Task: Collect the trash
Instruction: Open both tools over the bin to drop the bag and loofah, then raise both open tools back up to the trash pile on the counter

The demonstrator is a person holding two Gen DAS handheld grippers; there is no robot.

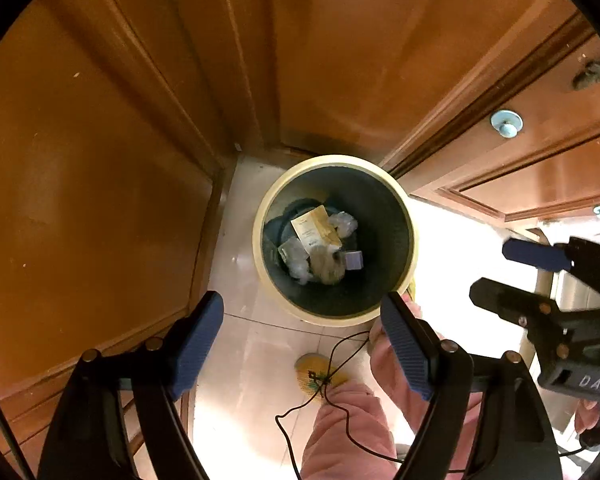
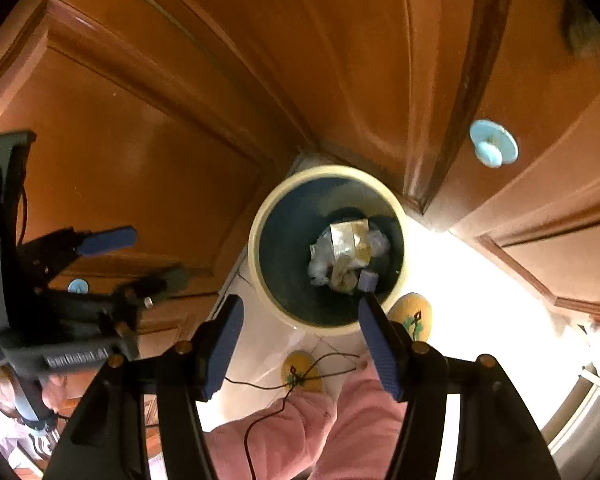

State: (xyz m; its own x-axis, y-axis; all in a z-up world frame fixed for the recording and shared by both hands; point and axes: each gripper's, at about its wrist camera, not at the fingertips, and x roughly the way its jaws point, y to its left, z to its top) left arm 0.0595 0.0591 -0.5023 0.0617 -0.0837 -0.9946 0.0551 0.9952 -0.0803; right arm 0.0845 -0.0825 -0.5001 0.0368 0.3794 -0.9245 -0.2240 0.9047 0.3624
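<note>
— Nearest item first: what sits closest to the left wrist view?

— Left gripper (image 1: 302,340): both blue-padded fingers (image 1: 198,344) stand apart, nothing between them. It points down over a pale tiled floor (image 1: 256,344).

— And the right gripper (image 2: 300,344)?

— Same condition: jaws apart, empty. In the left view it shows at the right edge, blurred.

— Location of the trash?

— Inside a round bin (image 1: 380,316) with a cream rim and dark inner wall, standing on the floor in a corner of brown wooden cabinet doors (image 1: 100,160). At the bottom lie a tan printed paper packet (image 1: 315,227), crumpled clear wrappers (image 1: 342,223), a beige wad (image 1: 328,268) and a small lilac block (image 1: 355,259). The pieces touch one another in one heap.

— Position of the bin relative to the claws?

— Beyond both pairs of fingertips, lower down. In each view the right finger overlaps the near rim; contact cannot be confirmed.

— Other items?

— Pale blue round knob (image 2: 493,148) on the right-hand door. Pink trouser legs (image 1: 348,432) and yellow slippers (image 2: 414,316) near the bin, one just beside its near rim. Thin black cable (image 1: 336,360) hangs loose across the legs
</note>
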